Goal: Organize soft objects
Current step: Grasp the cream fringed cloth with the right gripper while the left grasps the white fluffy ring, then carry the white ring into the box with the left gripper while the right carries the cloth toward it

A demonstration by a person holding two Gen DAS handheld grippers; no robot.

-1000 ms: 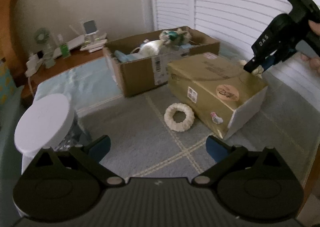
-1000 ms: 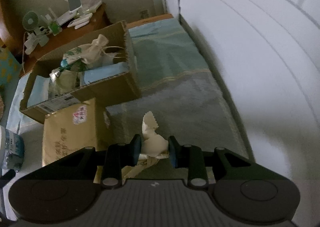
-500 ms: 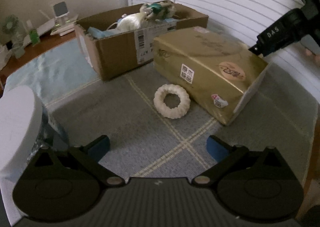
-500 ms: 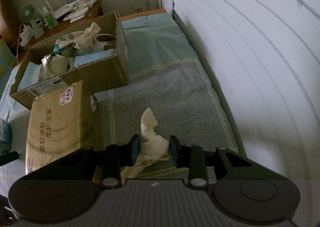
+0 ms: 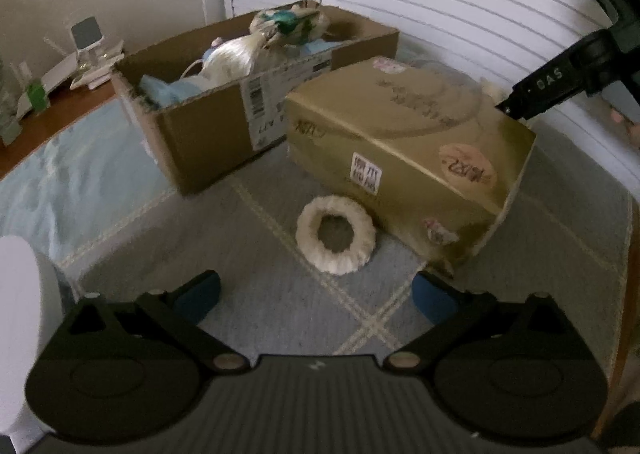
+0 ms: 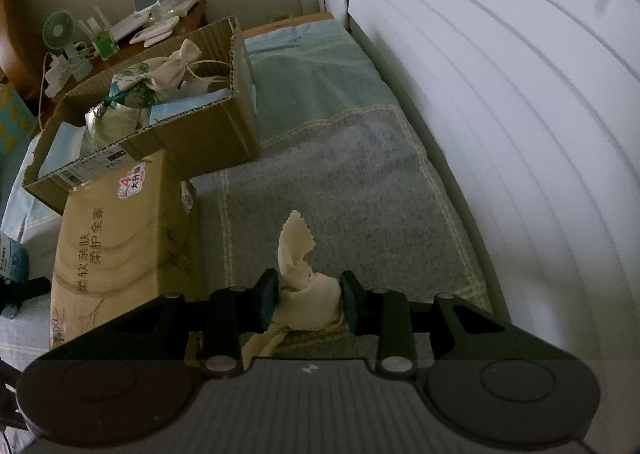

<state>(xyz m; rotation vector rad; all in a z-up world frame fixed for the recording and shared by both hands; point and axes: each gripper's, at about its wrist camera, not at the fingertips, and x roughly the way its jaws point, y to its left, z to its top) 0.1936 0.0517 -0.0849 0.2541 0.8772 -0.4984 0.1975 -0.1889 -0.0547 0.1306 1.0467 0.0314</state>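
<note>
Closer now, the left gripper (image 5: 316, 294) hovers with jaws wide before the cream plush ring (image 5: 335, 239), which lies on the grey blanket (image 5: 248, 286) against the gold tissue pack (image 5: 404, 158). Right gripper (image 6: 308, 298) pinches a cream cloth (image 6: 308, 294) above the blanket's right edge.

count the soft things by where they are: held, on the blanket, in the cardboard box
held in the right gripper: 1 cream cloth
on the blanket: 1 fluffy ring
in the cardboard box: at least 3, two pouches and blue fabric
total: at least 5
</note>
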